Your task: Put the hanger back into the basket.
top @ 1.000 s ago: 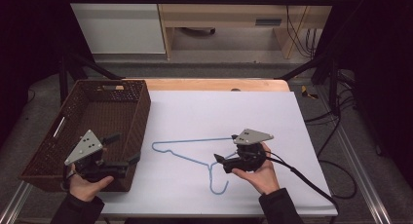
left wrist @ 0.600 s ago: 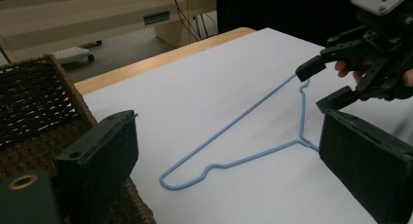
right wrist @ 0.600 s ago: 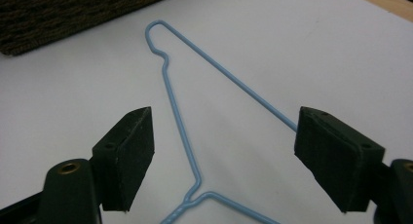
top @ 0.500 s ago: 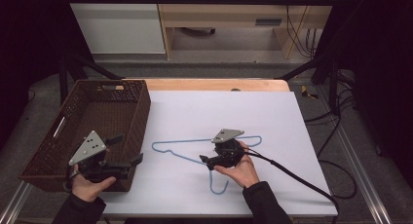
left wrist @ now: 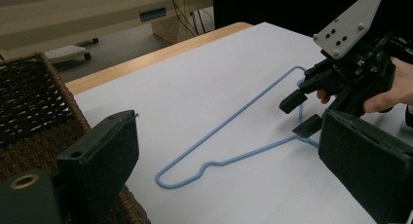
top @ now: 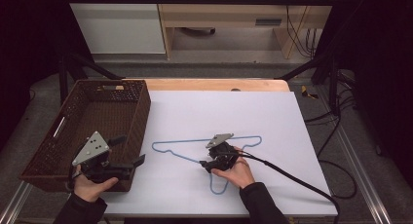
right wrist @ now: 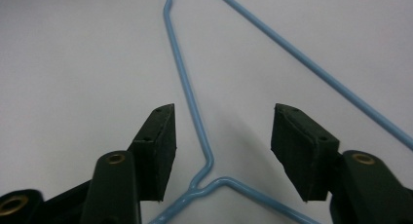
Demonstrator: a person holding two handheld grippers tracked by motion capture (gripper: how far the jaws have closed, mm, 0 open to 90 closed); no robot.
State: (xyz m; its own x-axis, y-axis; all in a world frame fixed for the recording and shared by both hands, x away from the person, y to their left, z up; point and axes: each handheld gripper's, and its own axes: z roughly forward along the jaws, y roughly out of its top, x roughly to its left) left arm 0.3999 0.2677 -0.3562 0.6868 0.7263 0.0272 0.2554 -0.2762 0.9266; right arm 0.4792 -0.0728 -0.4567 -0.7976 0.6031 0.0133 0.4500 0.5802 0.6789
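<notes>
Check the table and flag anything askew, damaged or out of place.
Nothing stands out. The blue wire hanger lies flat and unbent on the white table, its neck between the right gripper's jaws, which have just been closing without touching it. The wicker basket sits squarely at the left edge.

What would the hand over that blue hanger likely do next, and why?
Probably finish closing. The right gripper has just been closing its jaws, and the blue wire hanger runs between them at its neck, yet neither pad touches the wire. The hanger lies flat on the white table, so a pinch must come before any lift.
</notes>
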